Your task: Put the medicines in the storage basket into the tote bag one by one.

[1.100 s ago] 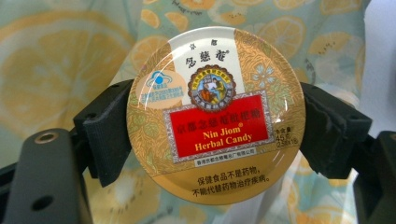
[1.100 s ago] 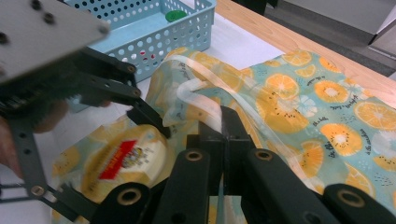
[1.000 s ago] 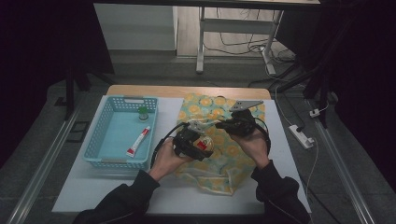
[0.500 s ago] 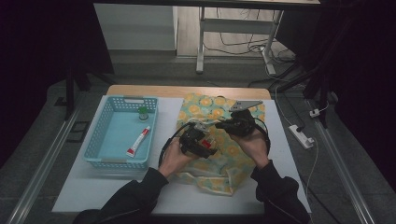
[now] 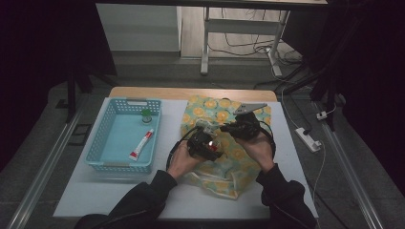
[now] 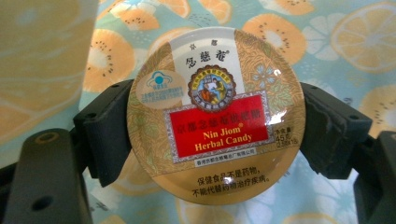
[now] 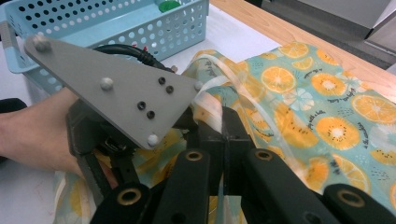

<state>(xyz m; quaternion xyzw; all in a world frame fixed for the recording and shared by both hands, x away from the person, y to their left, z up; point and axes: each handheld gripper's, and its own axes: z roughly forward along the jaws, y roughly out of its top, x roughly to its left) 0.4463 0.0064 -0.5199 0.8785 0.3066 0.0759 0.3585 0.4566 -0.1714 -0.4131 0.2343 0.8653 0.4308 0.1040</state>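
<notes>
Two fingers (image 6: 107, 135) clamp the candy tin (image 6: 215, 112) over the bag (image 6: 327, 42).

The left tongs (image 6: 215, 140) clamp a round Nin Jiom Herbal Candy tin (image 6: 215, 114) by its left and right edges, label facing up, above orange-slice patterned cloth (image 6: 336, 42).

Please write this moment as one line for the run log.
left gripper: shut on candy tin | right gripper: shut on bag edge | basket: toothpaste tube
</notes>
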